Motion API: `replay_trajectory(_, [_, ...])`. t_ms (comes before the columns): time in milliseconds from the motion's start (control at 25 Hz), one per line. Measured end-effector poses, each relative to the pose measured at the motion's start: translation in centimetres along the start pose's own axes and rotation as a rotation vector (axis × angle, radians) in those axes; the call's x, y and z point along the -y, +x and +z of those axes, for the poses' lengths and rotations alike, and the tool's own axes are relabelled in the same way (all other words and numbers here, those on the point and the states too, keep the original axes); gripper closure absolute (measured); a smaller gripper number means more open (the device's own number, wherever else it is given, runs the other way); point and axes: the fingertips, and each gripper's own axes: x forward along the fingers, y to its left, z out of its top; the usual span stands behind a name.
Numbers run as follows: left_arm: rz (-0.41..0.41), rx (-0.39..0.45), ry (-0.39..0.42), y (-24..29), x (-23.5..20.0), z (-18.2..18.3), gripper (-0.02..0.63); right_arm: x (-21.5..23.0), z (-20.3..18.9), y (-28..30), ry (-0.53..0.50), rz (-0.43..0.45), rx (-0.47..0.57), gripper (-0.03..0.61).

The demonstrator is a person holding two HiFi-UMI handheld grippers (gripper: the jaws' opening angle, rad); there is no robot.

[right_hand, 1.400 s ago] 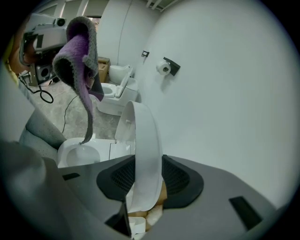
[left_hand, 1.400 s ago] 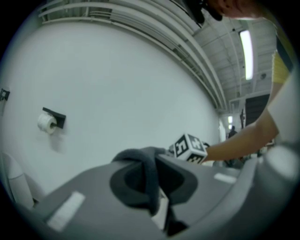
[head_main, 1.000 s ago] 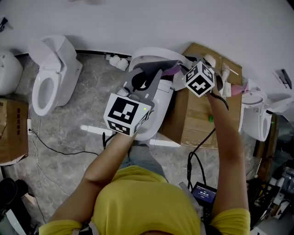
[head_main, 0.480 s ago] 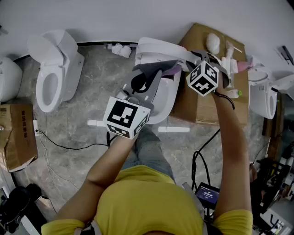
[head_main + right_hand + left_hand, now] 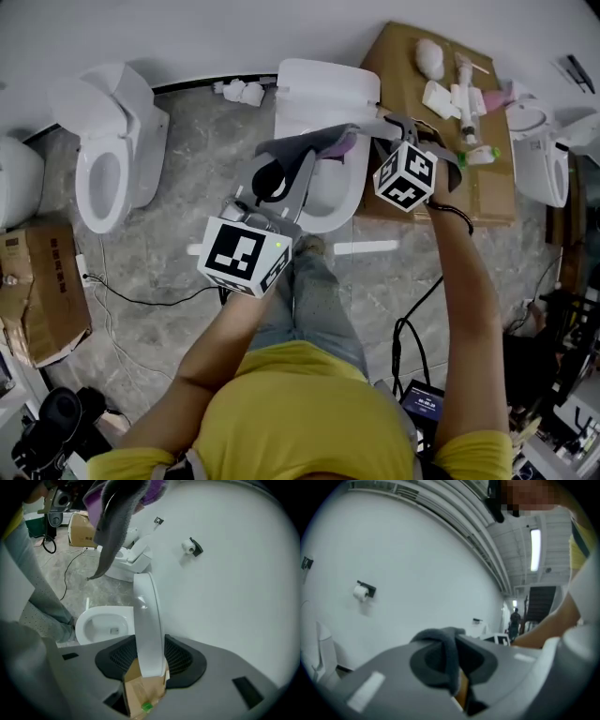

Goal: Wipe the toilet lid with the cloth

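White toilet lid [image 5: 328,89] stands raised at top centre of the head view, its edge between my right gripper's [image 5: 149,665] jaws, which have just been opening and stand wide. Pulling off crooked, I could hook it and slam it down. The grey cloth [image 5: 298,150], pinched in my left gripper [image 5: 455,666] just below, could dip into the bowl [image 5: 101,625].

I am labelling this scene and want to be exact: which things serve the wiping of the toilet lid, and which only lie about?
For the job:
- grey cloth
- raised white toilet lid

Lying about:
- brown cardboard box beside that toilet
- second white toilet on the left
- crumpled brown cardboard on the floor
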Motion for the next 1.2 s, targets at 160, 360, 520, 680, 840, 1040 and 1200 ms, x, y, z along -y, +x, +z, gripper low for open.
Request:
replay_trajectory(160, [-0.008, -0.019, -0.009, -0.9, 1.1, -1.4, 0.595, -2.6, -0.4, -0.4, -0.006, 0.004, -0.001, 0.394])
replay_trajectory(360, [-0.017, -0.034, -0.013, -0.8, 2.6, -2.6, 0.595, -6.2, -0.9, -0.6, -0.027, 0.042, 0.002, 0.394])
replay_trajectory(520, [-0.018, -0.036, -0.024, -0.5, 3.7, -3.4, 0.595, -9.3, -1.5, -0.7, -0.040, 0.072, 0.007, 0.396])
replay_trajectory(680, [-0.011, -0.040, -0.030, -0.3, 3.9, -4.0, 0.595, -12.0, -1.9, -0.2, -0.064, 0.074, 0.004, 0.395])
replay_trajectory(840, [0.000, -0.060, -0.038, -0.5, 3.8, -5.3, 0.595, -15.1, -2.3, 0.5, -0.086, 0.120, 0.001, 0.390])
replay_trajectory(1040, [-0.007, -0.095, -0.038, -0.8, 4.2, -7.9, 0.595, -19.4, -2.8, 1.6, -0.109, 0.171, -0.001, 0.382])
replay_trajectory(1200, [-0.003, -0.111, -0.049, -0.7, 4.1, -9.8, 0.595, -22.8, -3.4, 2.5, -0.124, 0.213, -0.012, 0.377])
